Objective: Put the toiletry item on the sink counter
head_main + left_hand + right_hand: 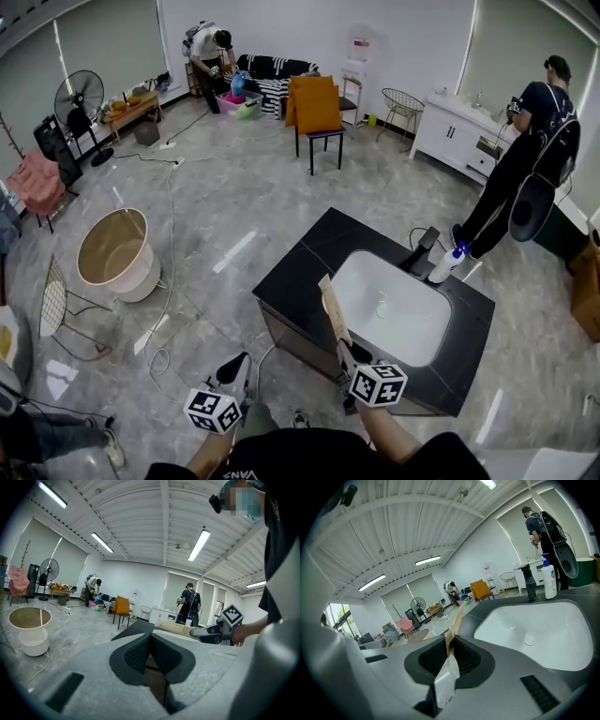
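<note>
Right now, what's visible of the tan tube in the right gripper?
The tan flat squeeze tube looks like soft plastic, with a serrated crimped edge and print too small to read. The right gripper is shut on it, pinching its flat faces; most juts forward past the pads. It hangs over the black sink counter, beside the white basin, touching only the gripper.

Print on the tube (176, 627) is too small to read.
</note>
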A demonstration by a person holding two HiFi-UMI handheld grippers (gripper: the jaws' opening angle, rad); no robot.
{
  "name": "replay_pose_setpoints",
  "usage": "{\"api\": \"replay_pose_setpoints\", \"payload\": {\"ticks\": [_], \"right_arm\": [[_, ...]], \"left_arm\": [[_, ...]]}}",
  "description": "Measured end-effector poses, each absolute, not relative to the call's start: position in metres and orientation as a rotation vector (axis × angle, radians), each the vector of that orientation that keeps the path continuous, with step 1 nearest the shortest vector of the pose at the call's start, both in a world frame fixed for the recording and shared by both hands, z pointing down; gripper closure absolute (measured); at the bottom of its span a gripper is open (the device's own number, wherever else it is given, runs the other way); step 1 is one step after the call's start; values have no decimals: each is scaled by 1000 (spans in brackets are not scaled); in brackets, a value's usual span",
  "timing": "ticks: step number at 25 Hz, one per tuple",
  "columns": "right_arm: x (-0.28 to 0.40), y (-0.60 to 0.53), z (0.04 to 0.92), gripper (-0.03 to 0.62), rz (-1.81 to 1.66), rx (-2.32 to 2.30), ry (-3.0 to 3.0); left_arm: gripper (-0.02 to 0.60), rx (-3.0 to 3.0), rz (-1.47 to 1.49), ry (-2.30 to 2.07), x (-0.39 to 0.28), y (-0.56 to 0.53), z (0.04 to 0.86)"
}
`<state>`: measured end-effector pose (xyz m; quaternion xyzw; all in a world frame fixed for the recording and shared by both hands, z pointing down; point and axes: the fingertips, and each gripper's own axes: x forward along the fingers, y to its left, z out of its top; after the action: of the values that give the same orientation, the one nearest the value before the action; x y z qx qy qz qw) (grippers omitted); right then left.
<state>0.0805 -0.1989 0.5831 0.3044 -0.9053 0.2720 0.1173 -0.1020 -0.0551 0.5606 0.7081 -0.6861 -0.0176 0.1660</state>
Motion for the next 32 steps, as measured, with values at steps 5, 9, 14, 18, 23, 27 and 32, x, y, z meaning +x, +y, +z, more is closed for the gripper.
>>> {"api": "replay_pose_setpoints", "payload": {"ticks": [5, 9, 14, 18, 23, 27, 32], "right_arm": [[59, -216, 583, 556, 801, 946, -2639], [37, -226, 582, 556, 814, 1022, -2609], [6, -237, 582, 556, 851, 1125, -2579], [-18, -248, 584, 556, 876, 1215, -2559], [-42, -263, 589, 556, 897, 1319, -2539], [-54, -272, 597, 556, 889, 1407, -2498], [-64, -294, 611, 556, 908, 1523, -2434]], "left_arm": [[574, 2078, -32, -1885, -127, -91, 560], [574, 2159, -13, -1803, -152, -124, 552], [574, 2261, 16, -1691, -182, -159, 543], [574, 2324, 40, -1620, -208, -182, 541], [574, 2383, 71, -1545, -234, -201, 543], [574, 2415, 87, -1489, -251, -211, 546], [574, 2455, 101, -1423, -262, -222, 550]]}}
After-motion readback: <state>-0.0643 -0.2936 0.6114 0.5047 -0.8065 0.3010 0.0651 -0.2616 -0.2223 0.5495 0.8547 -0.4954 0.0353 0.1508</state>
